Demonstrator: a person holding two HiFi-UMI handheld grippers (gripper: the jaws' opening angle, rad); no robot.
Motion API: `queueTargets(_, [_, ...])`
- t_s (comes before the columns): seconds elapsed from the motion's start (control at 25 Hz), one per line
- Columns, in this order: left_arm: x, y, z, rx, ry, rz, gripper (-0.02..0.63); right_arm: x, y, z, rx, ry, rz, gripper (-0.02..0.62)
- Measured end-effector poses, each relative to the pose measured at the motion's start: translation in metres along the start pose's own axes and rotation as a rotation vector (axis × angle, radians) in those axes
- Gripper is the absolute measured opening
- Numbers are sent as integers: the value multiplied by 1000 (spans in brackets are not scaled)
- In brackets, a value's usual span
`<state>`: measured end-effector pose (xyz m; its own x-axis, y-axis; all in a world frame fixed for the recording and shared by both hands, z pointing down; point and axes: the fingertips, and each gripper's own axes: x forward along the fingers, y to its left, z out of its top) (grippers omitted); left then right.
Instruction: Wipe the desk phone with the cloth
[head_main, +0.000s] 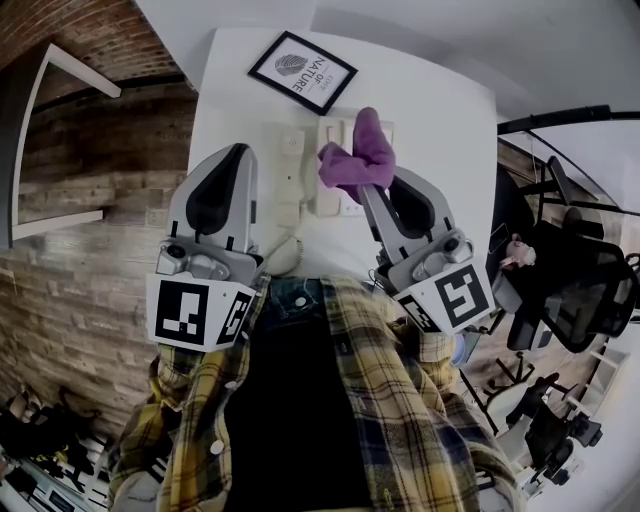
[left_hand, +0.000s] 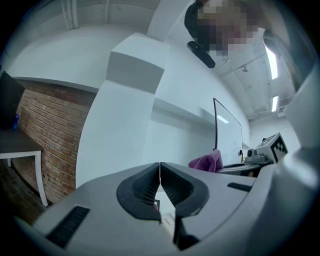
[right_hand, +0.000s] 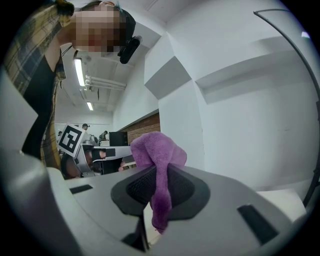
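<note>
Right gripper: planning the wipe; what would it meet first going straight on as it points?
Probably the white wall; the right gripper, shut on the cloth, seems aimed above the desk phone. Depth unclear.

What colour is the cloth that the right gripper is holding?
Purple. The cloth shows best in the right gripper view.

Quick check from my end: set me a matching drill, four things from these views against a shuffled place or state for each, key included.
Things
1. left gripper
2. right gripper
3. framed print
4. desk phone

Places or states
A. at the far side of the white desk, beyond the phone
B. jaws together, nothing between them
C. shut on the purple cloth
D. white, lying on the desk ahead of both grippers

Pairs: 1-B, 2-C, 3-A, 4-D
</note>
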<state>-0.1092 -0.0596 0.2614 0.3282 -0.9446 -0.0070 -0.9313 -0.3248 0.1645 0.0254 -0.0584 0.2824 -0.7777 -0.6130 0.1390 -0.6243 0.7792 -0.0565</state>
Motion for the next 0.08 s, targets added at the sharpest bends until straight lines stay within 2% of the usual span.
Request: queueTargets(0.08, [-1,2,0,0,1,4,15,0,1,0,0,2,1,60])
